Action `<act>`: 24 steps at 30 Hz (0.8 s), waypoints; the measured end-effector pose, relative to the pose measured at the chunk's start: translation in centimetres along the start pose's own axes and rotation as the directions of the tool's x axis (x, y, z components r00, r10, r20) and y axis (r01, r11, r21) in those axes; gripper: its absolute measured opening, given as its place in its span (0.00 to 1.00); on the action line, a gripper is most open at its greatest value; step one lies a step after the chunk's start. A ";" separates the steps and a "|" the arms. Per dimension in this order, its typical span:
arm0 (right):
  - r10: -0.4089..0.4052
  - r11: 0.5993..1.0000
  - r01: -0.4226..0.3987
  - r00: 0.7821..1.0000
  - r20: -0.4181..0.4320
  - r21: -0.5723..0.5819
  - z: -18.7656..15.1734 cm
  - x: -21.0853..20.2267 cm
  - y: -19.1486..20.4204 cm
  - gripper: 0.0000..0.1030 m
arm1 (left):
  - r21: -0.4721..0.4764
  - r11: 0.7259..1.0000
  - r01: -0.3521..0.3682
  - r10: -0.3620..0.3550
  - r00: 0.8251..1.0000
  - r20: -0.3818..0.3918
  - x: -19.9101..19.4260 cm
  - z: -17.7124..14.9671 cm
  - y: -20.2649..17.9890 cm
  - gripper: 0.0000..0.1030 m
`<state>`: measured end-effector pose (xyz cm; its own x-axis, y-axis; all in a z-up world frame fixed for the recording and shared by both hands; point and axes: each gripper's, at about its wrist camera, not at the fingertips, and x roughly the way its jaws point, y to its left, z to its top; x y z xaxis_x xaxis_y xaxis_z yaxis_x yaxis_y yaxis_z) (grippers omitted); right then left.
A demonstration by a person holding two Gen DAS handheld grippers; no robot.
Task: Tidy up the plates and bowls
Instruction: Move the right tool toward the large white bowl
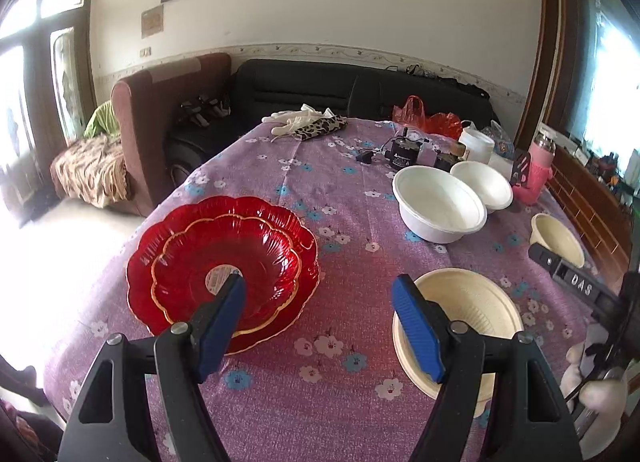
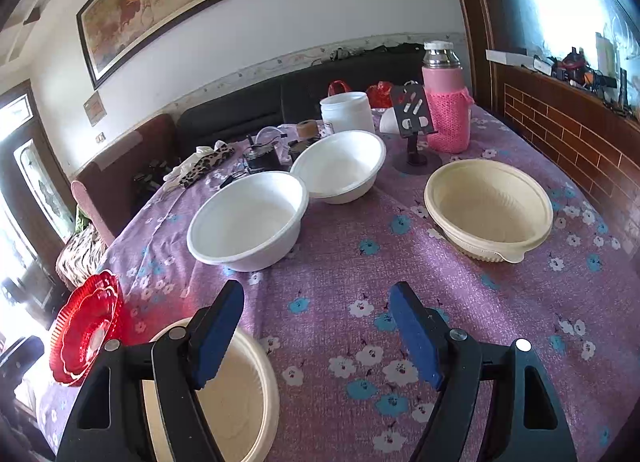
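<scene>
Two red scalloped glass plates, the smaller nested in the larger, lie on the flowered purple cloth ahead-left of my left gripper, which is open and empty above the cloth. Its right finger overlaps a cream bowl. My right gripper is open with nothing between its fingers. That cream bowl sits under its left finger. Beyond stand two white bowls, a nearer one and a farther one touching rims, and a second cream bowl to the right. The red plates are far left.
At the table's far end stand a pink-sleeved bottle, a white jar, a black phone stand, a power adapter, a leopard pouch and a red bag. A brick-pattern ledge runs along the right.
</scene>
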<state>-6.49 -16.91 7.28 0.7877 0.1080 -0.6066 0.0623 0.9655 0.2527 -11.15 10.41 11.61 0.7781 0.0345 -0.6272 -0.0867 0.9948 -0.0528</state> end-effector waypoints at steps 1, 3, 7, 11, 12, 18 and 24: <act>0.002 1.000 -0.002 1.000 -0.001 0.009 0.2 0.3 -0.2 0.77 | 0.014 1.000 -0.004 0.004 1.000 0.006 0.0 0.1 -0.3 0.73; 0.007 1.000 -0.006 1.000 -0.001 0.023 0.8 0.8 -0.5 0.77 | 0.030 1.000 -0.006 0.005 1.000 0.015 0.2 0.1 -0.6 0.73; 0.023 0.998 -0.023 1.000 0.008 0.054 2.4 1.6 -1.0 0.77 | 0.019 1.000 0.023 -0.022 0.999 -0.046 1.9 0.2 -1.1 0.73; 0.055 0.994 -0.057 0.998 0.024 0.091 3.9 2.5 -1.4 0.77 | 0.032 0.998 0.046 -0.043 0.996 -0.084 3.3 0.2 -2.0 0.73; 0.066 0.993 -0.068 0.997 0.032 0.092 4.1 2.8 -1.5 0.77 | 0.041 0.998 0.047 -0.043 0.995 -0.089 3.5 0.3 -2.1 0.73; 0.090 0.993 -0.088 0.996 -0.018 0.085 3.2 5.1 -2.6 0.77 | -0.010 0.997 0.072 -0.073 0.990 -0.122 6.1 2.2 -1.3 0.73; 0.112 0.990 -0.101 0.989 -0.101 0.102 2.3 7.4 -3.1 0.77 | -0.115 0.984 0.135 -0.158 0.964 -0.215 9.9 3.4 -0.5 0.72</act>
<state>0.58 -19.59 3.72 0.7235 0.2385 -0.6478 0.0445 0.9203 0.3886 -1.28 10.60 8.05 0.6295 -0.1441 -0.7635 -0.0519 0.9726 -0.2264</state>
